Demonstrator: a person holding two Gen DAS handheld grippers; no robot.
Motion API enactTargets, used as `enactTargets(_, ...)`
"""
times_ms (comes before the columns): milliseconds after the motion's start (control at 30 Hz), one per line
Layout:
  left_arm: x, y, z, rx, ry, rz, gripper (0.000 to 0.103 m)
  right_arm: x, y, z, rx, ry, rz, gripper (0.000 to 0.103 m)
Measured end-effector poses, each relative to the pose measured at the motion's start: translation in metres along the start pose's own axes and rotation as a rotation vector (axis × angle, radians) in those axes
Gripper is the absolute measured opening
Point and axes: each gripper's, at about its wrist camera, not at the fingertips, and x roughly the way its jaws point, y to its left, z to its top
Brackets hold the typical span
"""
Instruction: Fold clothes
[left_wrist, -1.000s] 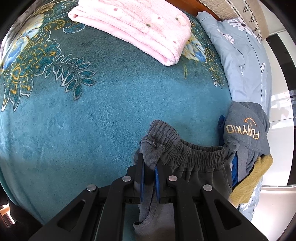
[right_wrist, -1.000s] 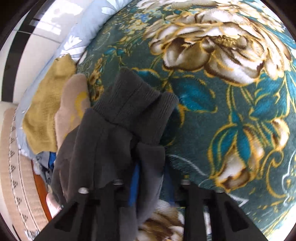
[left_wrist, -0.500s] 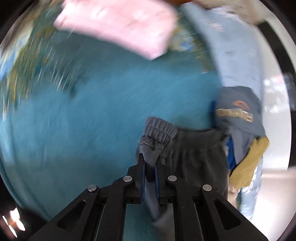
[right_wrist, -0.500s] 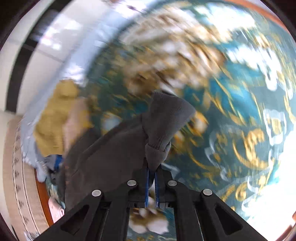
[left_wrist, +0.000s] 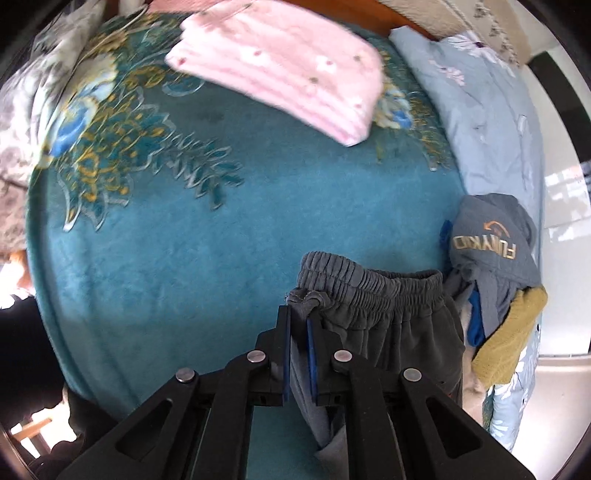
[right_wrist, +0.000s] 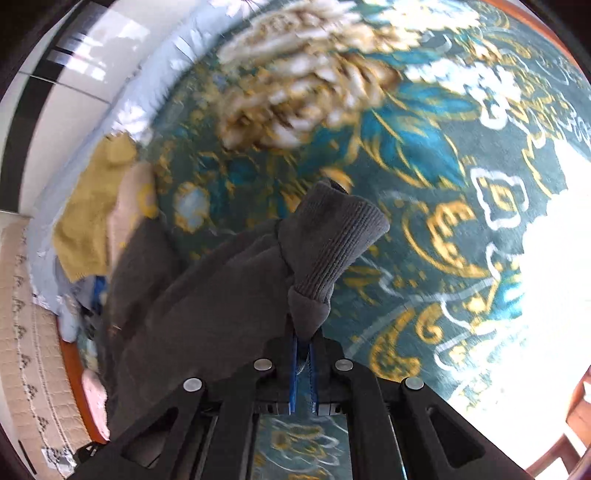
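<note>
While pinched, grey trousers (left_wrist: 373, 314) probably span both tools.

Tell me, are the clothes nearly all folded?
Not yet. One pink folded piece looks done. The grey trousers are in hand: left gripper pinches the waistband, right gripper a cuff. A rumpled pile at the bed's edge still waits.

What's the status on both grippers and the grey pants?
Left gripper shut on the grey pants at the waistband. Right gripper shut on the ribbed cuff. Pants lifted over the teal blanket; clothes pile off to the side.
</note>
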Motion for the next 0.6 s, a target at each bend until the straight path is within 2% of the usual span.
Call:
enactTargets(67, 0.001, 0.010, 0.001, -0.021, 0.029, 0.029, 0.007, 0.019, -0.010, -0.011, 0.016, 0.045, -0.059, 0.005)
enactTargets(100, -0.001, 0.012, 0.003, -0.024, 0.008, 0.055, 0.002, 0.029, -0.016, -0.015, 0.030, 0.066, -0.083, 0.005)
enactTargets(167, -0.006, 0.017, 0.006, -0.024, -0.028, 0.098, 0.002, 0.030, -0.013, -0.013, 0.015, 0.078, -0.095, 0.005)
enactTargets(233, -0.006, 0.017, 0.007, 0.012, -0.009, 0.068, 0.002, 0.029, -0.008, -0.010, -0.005, 0.088, -0.103, 0.009)
enactTargets(333, -0.003, 0.023, 0.007, -0.017, 0.014, 0.021, 0.002, 0.028, -0.002, -0.005, -0.035, 0.101, -0.115, 0.009)
enactTargets(367, -0.004, 0.024, 0.007, -0.019, 0.011, 0.003, 0.002, 0.028, 0.001, -0.004, -0.045, 0.106, -0.120, 0.020)
enactTargets(400, -0.005, 0.024, 0.007, -0.020, 0.008, -0.015, 0.002, 0.027, 0.003, -0.002, -0.055, 0.111, -0.124, 0.041)
enactTargets(467, -0.006, 0.024, 0.008, -0.014, 0.000, -0.046, 0.002, 0.011, 0.010, 0.002, -0.049, 0.081, -0.160, 0.058)
enactTargets(567, -0.002, 0.026, 0.010, -0.019, 0.013, -0.053, 0.005, -0.021, 0.034, 0.008, -0.090, -0.037, -0.217, 0.058)
enactTargets(600, 0.002, 0.026, 0.010, -0.021, 0.030, -0.050, 0.011, -0.031, 0.049, 0.012, -0.132, -0.102, -0.205, 0.058)
